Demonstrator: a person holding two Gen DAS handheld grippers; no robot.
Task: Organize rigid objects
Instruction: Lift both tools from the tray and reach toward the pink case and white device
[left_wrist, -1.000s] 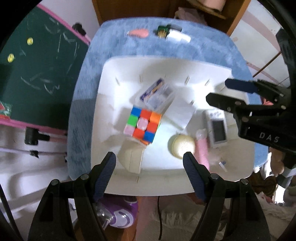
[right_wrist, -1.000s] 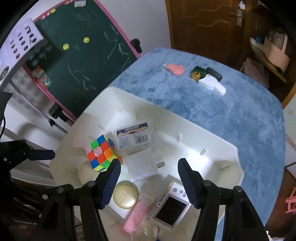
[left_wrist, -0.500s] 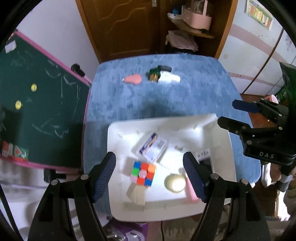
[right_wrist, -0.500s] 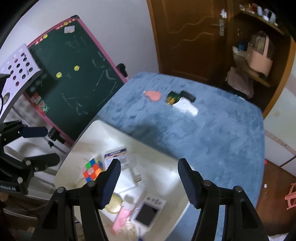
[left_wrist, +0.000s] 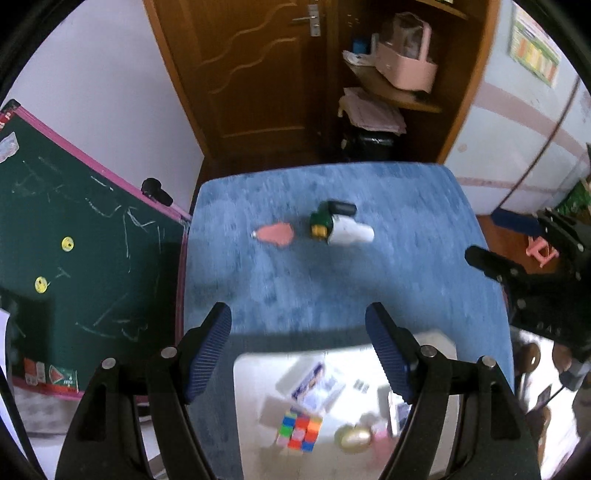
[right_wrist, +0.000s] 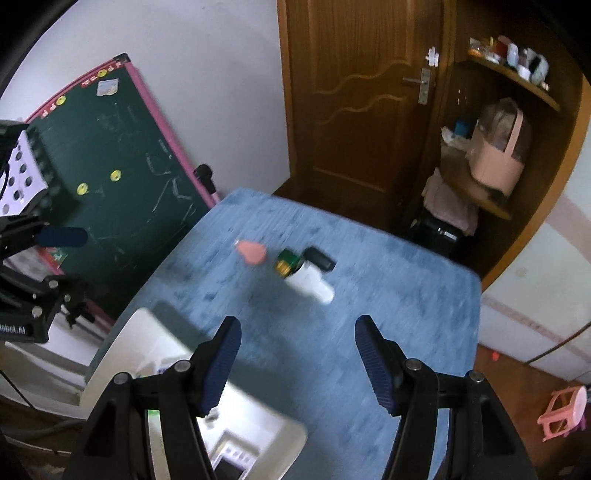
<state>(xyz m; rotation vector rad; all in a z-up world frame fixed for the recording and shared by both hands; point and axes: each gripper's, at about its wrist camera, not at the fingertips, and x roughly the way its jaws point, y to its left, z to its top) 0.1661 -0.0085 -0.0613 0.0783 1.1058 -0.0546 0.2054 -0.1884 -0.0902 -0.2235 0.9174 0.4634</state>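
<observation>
Fingers (left_wrist: 210, 350) of the left gripper (left_wrist: 299, 354) are standing apart, holding nothing; fingers (right_wrist: 373, 358) of the right gripper (right_wrist: 297, 363) are likewise standing apart and empty. Blue bench (left_wrist: 332, 291) is carrying, at its near edge, a white tray (left_wrist: 255, 406) that is holding a cube (left_wrist: 300, 432), a clear box (left_wrist: 314, 384) and a gold disc (left_wrist: 352, 437). At the far side are lying a white bottle (left_wrist: 349, 232), touching a green box (left_wrist: 320, 223) and a black piece (left_wrist: 341, 207), and a pink piece (left_wrist: 275, 233) just beside them.
</observation>
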